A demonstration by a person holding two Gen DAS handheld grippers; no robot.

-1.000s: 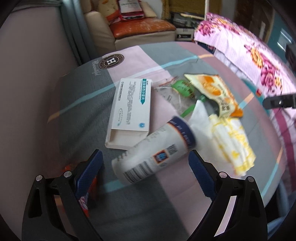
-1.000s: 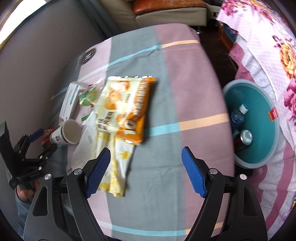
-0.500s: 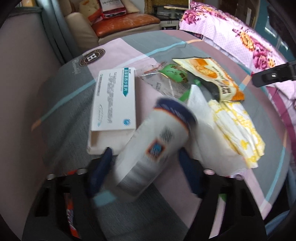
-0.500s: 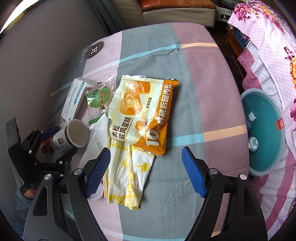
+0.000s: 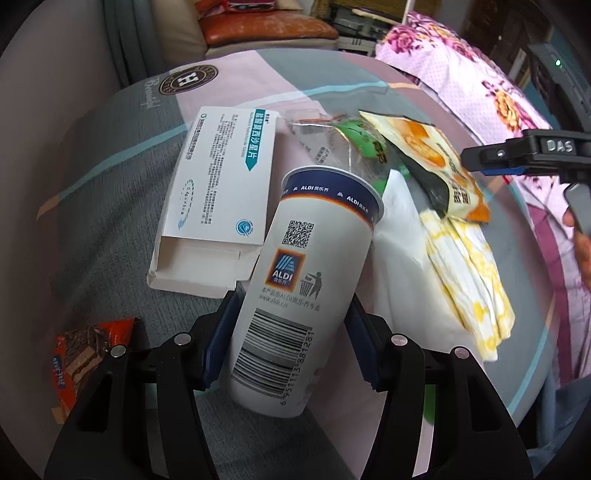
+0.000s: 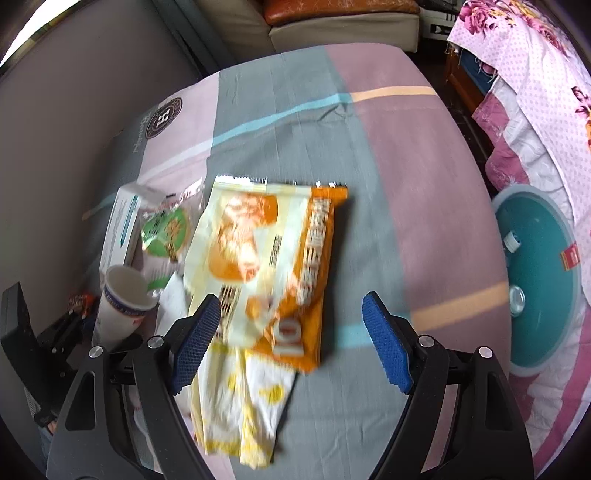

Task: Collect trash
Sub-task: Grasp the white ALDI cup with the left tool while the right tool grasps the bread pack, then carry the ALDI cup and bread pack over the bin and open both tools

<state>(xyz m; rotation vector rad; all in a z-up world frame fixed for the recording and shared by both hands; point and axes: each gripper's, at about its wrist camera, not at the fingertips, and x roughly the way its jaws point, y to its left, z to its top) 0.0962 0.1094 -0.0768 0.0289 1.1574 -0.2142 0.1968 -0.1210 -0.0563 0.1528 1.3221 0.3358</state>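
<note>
My left gripper (image 5: 288, 332) is shut on a white ALDI paper cup (image 5: 306, 280), lifted and tilted off the striped cloth; the cup also shows in the right wrist view (image 6: 123, 306). My right gripper (image 6: 291, 343) is open and empty above an orange snack bag (image 6: 273, 266) and a yellow-patterned white wrapper (image 6: 243, 410). An open white medicine box (image 5: 221, 192), a green-printed clear wrapper (image 5: 354, 144), a white tissue (image 5: 399, 251) and a red wrapper (image 5: 85, 354) lie on the cloth.
A teal basin (image 6: 543, 288) on the floor at the right holds a bottle and a can. A flowered bedcover (image 6: 535, 74) hangs beyond it. A sofa (image 5: 258, 33) stands at the back. The grey wall is close at the left.
My left gripper closed on the lying cup and raised it upright-tilted. My right gripper moved forward and lower over the orange snack bag, still open.
</note>
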